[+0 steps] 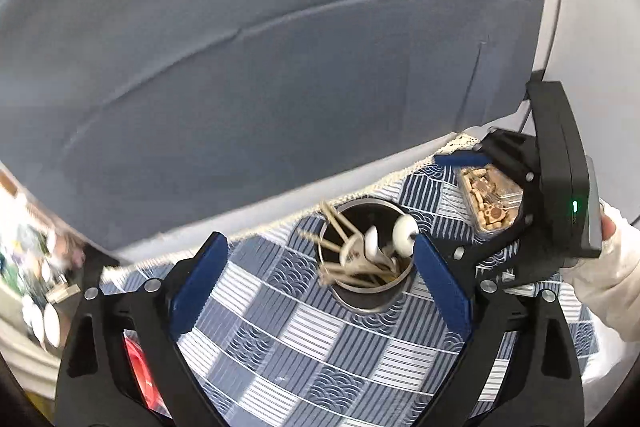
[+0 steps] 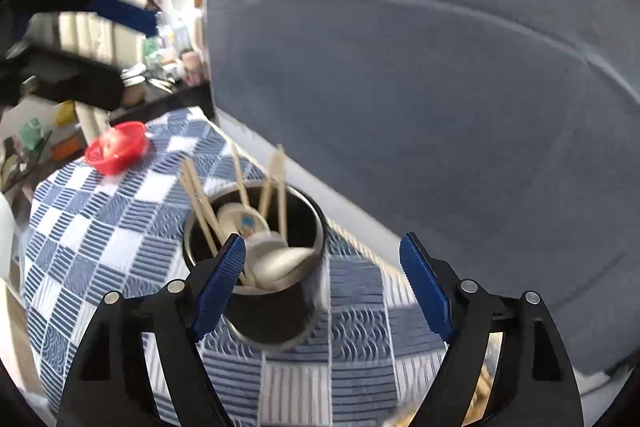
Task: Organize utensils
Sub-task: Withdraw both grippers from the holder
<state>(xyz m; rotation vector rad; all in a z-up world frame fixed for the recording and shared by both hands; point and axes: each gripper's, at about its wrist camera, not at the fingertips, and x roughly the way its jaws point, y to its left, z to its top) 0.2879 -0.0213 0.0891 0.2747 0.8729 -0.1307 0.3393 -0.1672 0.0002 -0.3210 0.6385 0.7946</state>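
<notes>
On the table, far edge: stage of sorting

Cloth: checked blue and white; no loose utensils visible on it.
Cup: metal, near the far edge; holds chopsticks and spoons; this part looks done.
Box: clear, right of cup, filled with small tan pieces; possibly left to tidy.
Left gripper: jaws wide, empty.
Right gripper: jaws wide, empty.

Grey-blue upholstered panel with creased seams behind the checked blue-and-white tablecloth; cluttered shelves at left, blurred.
</notes>
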